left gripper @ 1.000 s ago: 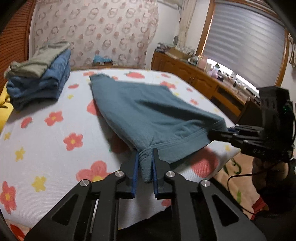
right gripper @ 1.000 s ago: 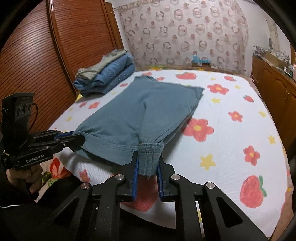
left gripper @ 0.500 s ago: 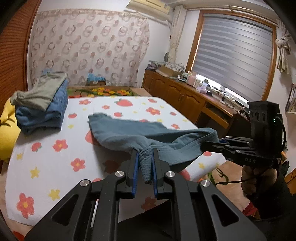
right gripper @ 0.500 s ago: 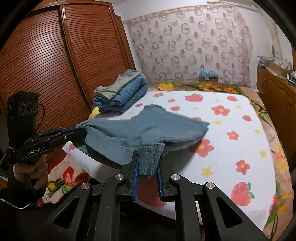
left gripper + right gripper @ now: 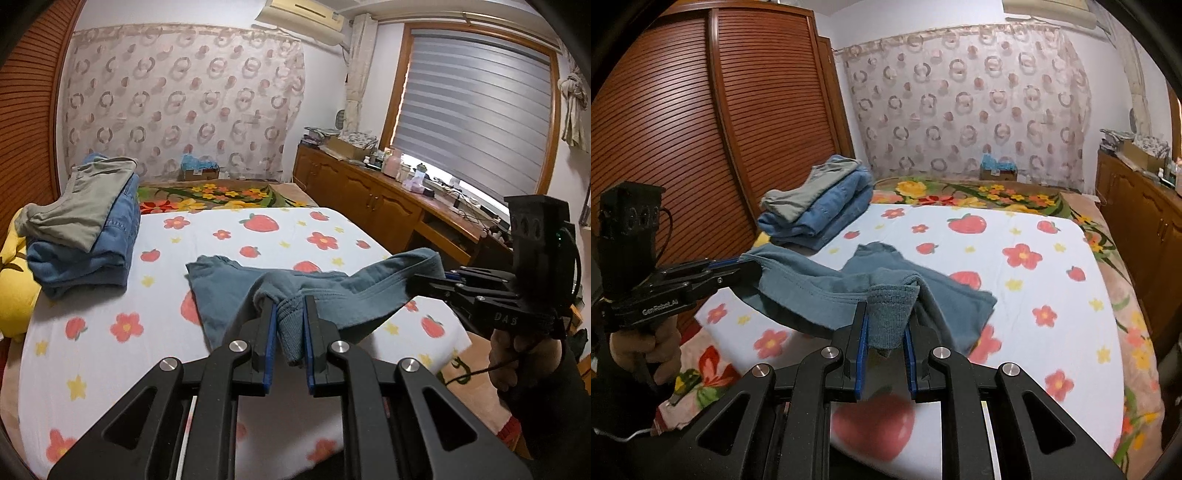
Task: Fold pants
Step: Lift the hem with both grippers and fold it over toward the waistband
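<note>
Above bed (image 5: pixel 110 369), pants (image 5: pixel 236 288) (waistband) between grippers

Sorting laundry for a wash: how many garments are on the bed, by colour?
Teal: 1, the pants held up at the waistband
Blue: 1, the folded denim, possibly more layers
Grey-green: 1, the folded garment on top
Total: 3

Soft, even indoor light fills the room; a thin bright strip of daylight glows under the window blind (image 5: pixel 476 122). Fisheye distortion bends the wardrobe (image 5: pixel 665 122) and darkens the corners. The near edge of the bedsheet (image 5: pixel 1015 266) is blurred, its prints smeared.
</note>
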A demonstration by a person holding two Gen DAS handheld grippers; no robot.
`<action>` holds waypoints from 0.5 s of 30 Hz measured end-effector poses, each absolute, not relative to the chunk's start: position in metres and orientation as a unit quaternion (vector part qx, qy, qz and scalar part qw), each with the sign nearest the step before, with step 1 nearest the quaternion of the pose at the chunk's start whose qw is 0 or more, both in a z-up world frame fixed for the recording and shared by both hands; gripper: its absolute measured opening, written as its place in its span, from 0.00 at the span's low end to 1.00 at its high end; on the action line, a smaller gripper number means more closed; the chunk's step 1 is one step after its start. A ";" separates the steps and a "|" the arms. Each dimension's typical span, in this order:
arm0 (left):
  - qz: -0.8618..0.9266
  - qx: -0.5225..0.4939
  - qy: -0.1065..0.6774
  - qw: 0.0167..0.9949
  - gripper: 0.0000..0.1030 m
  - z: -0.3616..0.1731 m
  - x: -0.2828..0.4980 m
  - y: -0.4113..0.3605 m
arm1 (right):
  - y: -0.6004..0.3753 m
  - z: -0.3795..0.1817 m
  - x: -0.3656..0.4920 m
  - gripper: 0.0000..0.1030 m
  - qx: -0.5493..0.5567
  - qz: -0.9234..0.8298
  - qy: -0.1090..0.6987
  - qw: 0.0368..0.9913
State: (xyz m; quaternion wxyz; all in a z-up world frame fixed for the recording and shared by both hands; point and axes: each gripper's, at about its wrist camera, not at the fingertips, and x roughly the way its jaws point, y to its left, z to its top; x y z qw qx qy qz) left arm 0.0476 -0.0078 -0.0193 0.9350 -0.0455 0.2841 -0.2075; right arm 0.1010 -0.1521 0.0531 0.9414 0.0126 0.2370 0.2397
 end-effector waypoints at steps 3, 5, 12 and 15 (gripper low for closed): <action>-0.200 -0.046 0.290 0.935 0.14 -0.024 0.067 -0.007 | -0.147 0.050 0.128 0.16 0.014 0.232 0.248 0.940; -0.196 -0.045 0.294 0.934 0.14 -0.027 0.077 -0.007 | -0.143 0.047 0.146 0.16 0.014 0.227 0.257 0.939; -0.171 -0.042 0.323 0.930 0.15 -0.044 0.114 -0.009 | -0.131 0.032 0.197 0.16 0.020 0.221 0.293 0.930; -0.166 -0.040 0.327 0.930 0.25 -0.048 0.120 -0.011 | -0.129 0.028 0.208 0.16 0.015 0.214 0.299 0.930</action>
